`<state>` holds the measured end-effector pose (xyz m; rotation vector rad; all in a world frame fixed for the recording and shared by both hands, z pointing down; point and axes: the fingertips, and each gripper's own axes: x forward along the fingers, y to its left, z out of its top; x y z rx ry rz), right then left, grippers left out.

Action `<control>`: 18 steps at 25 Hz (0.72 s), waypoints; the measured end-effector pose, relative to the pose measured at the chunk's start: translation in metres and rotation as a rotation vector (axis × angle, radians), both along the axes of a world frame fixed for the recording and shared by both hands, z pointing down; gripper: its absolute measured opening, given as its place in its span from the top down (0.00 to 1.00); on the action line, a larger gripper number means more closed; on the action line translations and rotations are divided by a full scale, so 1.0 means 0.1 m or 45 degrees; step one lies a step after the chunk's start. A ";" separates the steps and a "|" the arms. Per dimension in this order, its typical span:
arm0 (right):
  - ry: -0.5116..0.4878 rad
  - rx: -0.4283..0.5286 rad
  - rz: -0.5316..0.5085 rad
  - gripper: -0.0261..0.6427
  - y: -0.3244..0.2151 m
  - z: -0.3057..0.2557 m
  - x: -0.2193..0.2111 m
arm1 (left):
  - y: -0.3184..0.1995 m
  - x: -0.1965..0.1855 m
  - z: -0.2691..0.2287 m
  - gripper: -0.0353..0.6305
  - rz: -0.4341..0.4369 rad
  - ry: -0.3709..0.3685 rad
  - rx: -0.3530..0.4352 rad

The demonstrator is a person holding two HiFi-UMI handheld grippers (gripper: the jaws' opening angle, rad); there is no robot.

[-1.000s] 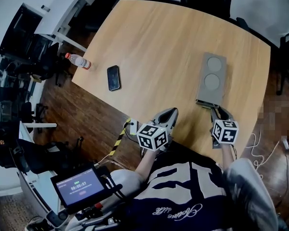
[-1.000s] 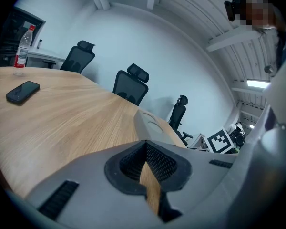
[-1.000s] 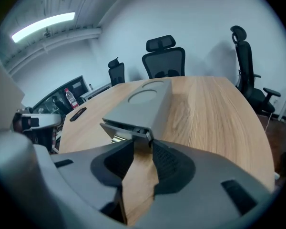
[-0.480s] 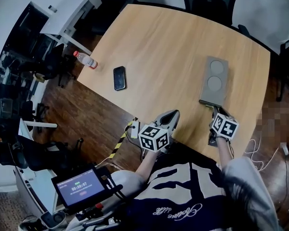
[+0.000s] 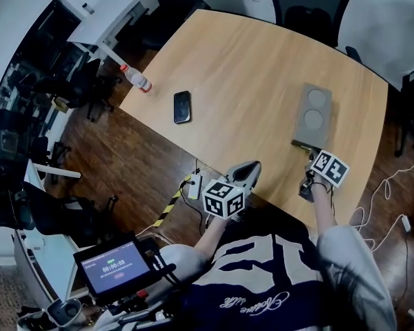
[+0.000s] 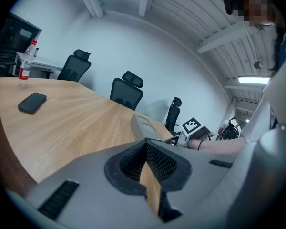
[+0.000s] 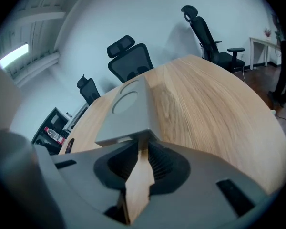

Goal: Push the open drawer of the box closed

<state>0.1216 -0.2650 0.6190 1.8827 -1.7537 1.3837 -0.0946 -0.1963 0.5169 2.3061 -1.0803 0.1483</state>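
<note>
The grey box (image 5: 312,114) with two round recesses in its lid lies on the wooden table (image 5: 248,67), at its right side. A short dark edge of its drawer (image 5: 301,144) shows at the near end. My right gripper (image 5: 311,156) is right at that end. In the right gripper view the box (image 7: 128,106) fills the space just beyond the right gripper (image 7: 141,147). The jaws are closing, with a narrow slit left and nothing between them. My left gripper (image 5: 249,166) rests shut and empty at the table's near edge, well left of the box (image 6: 145,125).
A black phone (image 5: 182,107) and a water bottle (image 5: 136,78) lie at the table's left side. Office chairs (image 5: 307,5) stand behind the far edge. A small screen (image 5: 116,263) sits low at the left, and the person's arm runs to the right gripper.
The right gripper has moved forward up to the box's near end, and less of the drawer shows. The head camera has shifted. The left gripper has stayed put.
</note>
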 end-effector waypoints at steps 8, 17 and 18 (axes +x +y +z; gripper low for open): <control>0.181 0.170 -0.150 0.88 -0.15 -0.02 -0.21 | 0.06 -0.23 0.15 0.94 -0.005 -0.018 0.024; 0.213 0.372 -0.333 0.96 0.49 -0.28 -0.58 | 0.44 -0.07 0.27 0.94 0.081 0.023 -0.019; 0.213 0.384 -0.349 0.96 0.60 -0.31 -0.60 | 0.49 -0.03 0.28 0.94 0.094 0.031 -0.025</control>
